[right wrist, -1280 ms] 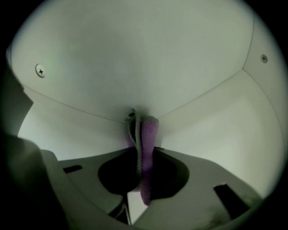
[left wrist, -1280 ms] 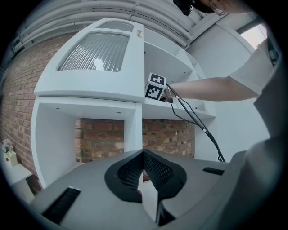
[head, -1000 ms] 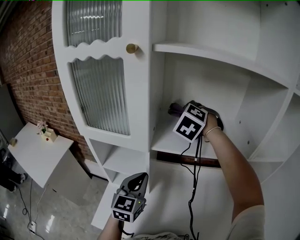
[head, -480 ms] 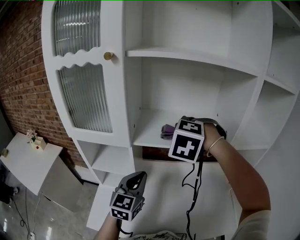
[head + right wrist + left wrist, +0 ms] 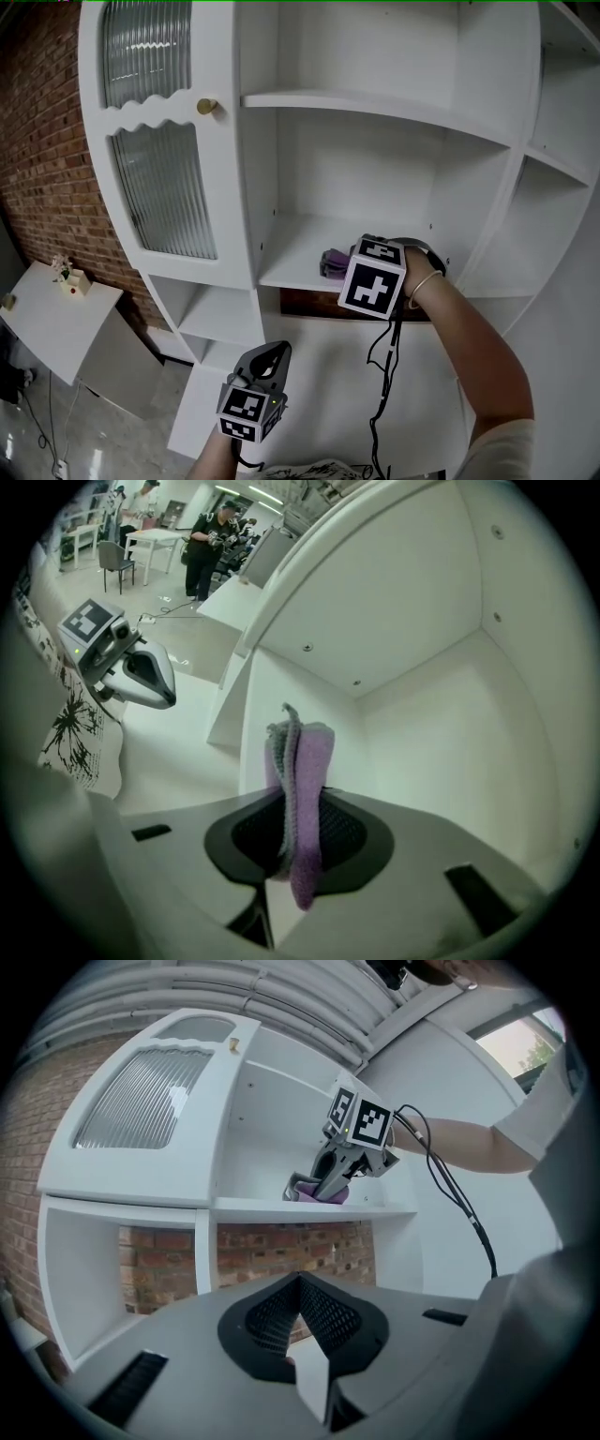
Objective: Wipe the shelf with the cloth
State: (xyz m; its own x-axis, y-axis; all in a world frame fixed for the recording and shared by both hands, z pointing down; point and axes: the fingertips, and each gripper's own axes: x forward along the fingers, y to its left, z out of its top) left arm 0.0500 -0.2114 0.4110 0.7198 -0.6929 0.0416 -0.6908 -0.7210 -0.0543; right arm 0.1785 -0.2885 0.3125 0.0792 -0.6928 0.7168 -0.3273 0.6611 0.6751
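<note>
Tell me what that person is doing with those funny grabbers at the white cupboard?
A person holds a hand-held gripper in each hand. The right hand-held gripper is shut on a purple and grey cloth, which lies against the middle shelf of the white cupboard, as if to wipe it. The left hand-held gripper is lower down, shut and empty.

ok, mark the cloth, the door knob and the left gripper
cloth (image 5: 305,766): right gripper view, middle of the purple fold.
door knob (image 5: 206,106): head view, its round face.
left gripper (image 5: 299,1283): left gripper view, claw tip.
</note>
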